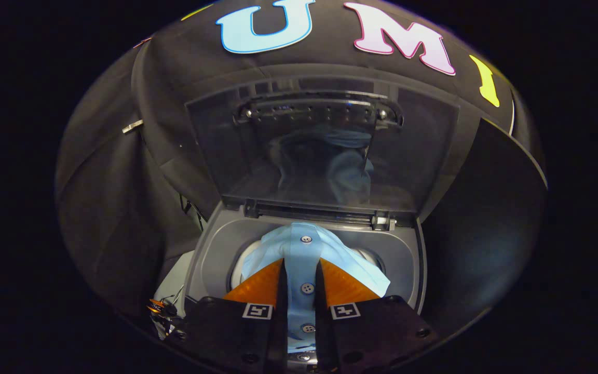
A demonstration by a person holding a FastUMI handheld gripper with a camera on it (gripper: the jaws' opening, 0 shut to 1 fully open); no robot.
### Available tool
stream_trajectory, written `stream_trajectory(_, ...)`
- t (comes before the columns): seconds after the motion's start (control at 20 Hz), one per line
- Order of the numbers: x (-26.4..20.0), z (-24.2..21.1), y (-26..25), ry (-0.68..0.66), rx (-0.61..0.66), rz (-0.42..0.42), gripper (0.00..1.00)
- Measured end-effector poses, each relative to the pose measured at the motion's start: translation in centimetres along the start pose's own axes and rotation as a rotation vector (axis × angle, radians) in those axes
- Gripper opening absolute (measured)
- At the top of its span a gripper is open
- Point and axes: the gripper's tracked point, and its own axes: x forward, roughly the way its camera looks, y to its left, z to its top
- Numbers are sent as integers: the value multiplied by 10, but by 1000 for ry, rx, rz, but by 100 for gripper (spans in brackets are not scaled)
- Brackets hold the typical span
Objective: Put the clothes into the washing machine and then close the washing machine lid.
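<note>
The shirt [307,254] is hanging soft and light over the washing machine [211,249] opening, its buttoned strip pinched between my fingers [262,283]; my gripper [301,265] is clenching that doubled, firmer band; the lid [325,145] is standing open beyond.

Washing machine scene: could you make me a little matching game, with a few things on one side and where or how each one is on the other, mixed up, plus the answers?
Things:
1. shirt
2. lid
3. gripper
4. tub opening

States:
A. standing open, swung up behind the tub
B. shut on the button strip
C. light blue, hanging over the tub opening between the fingers
D. pale round rim, partly covered by cloth

Pairs: 1-C, 2-A, 3-B, 4-D
</note>
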Motion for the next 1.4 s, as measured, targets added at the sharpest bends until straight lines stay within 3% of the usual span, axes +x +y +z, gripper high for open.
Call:
stream_trajectory(0.55,61,-54,-10,109,37,-31,26)
stream_trajectory(0.7,69,-66,-13,126,25,-50,30)
stream_trajectory(0.9,66,-67,-24,117,-6,-107,100)
stream_trajectory(1.4,13,-34,4,-58,-56,-43,100)
